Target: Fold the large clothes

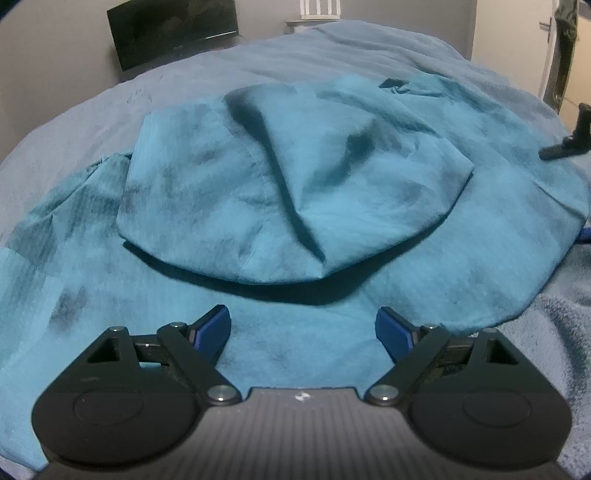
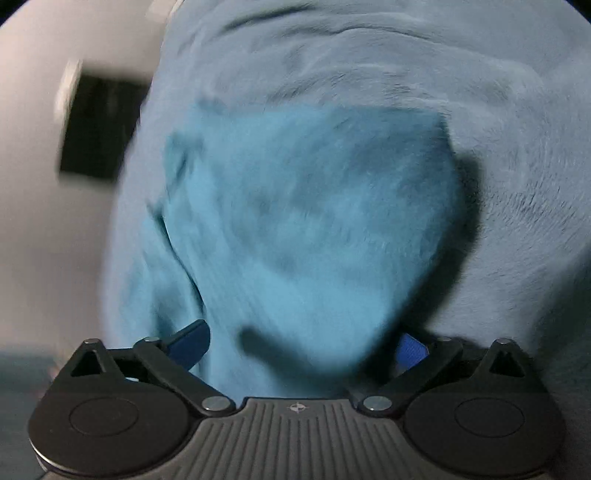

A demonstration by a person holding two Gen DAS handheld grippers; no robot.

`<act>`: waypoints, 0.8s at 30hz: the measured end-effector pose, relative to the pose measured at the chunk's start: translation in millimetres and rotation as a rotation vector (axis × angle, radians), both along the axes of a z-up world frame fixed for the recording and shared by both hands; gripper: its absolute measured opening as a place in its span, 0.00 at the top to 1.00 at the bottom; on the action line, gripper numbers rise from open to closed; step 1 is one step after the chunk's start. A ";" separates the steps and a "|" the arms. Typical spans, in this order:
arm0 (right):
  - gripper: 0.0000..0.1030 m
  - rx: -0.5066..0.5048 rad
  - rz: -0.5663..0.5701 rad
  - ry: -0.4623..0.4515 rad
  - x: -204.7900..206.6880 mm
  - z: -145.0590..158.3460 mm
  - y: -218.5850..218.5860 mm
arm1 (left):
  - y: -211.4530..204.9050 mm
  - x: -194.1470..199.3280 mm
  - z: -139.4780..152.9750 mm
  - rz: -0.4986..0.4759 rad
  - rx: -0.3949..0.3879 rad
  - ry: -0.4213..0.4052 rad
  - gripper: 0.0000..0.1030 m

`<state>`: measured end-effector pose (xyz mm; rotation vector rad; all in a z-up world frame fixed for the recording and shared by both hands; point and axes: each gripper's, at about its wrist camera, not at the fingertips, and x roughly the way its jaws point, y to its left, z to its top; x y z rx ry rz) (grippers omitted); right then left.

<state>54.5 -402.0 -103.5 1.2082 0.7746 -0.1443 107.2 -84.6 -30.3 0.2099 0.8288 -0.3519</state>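
Your left hand-held gripper (image 1: 302, 328) and right hand-held gripper (image 2: 301, 341) both gape wide, gripping nothing, over the teal garment (image 1: 295, 192) on the grey blanket (image 1: 332, 48); 1 flap folded over.

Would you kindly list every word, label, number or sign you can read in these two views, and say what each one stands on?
No readable text in either view.
Left tool: one small pale mark on its grey body, a symbol, no letters.
Right tool: one small round emblem on its body, no letters.
Teal garment, grey blanket: no label or print visible.

A grey-blue fleecy blanket (image 1: 369, 48) covers the bed, a dark screen (image 1: 173, 33) (unlit) behind it.
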 end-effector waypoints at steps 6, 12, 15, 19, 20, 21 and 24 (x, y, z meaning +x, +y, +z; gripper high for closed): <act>0.16 0.006 -0.180 -0.252 -20.9 1.6 9.9 | 14.1 -12.7 20.4 -0.019 -0.152 -0.102 0.16; 0.26 -0.046 -0.202 -0.284 -15.9 -3.4 25.2 | -9.3 -13.3 40.6 0.029 -0.112 -0.305 0.16; 0.48 -0.067 -0.226 -0.254 -5.0 -8.5 30.6 | -25.8 7.8 34.7 0.095 -0.019 -0.280 0.16; 0.85 -0.116 -0.203 -0.294 -5.8 -1.8 38.8 | -44.3 29.1 8.5 0.065 0.119 -0.149 0.17; 0.88 -0.147 -0.186 -0.314 -8.5 4.4 43.3 | -48.6 28.9 3.5 0.055 0.147 -0.142 0.17; 0.90 -0.187 -0.159 -0.341 -10.4 13.0 49.8 | -52.9 27.6 0.1 0.045 0.173 -0.149 0.17; 0.91 -0.339 -0.051 -0.450 -16.5 42.9 73.2 | -61.5 24.9 -6.3 0.025 0.229 -0.171 0.17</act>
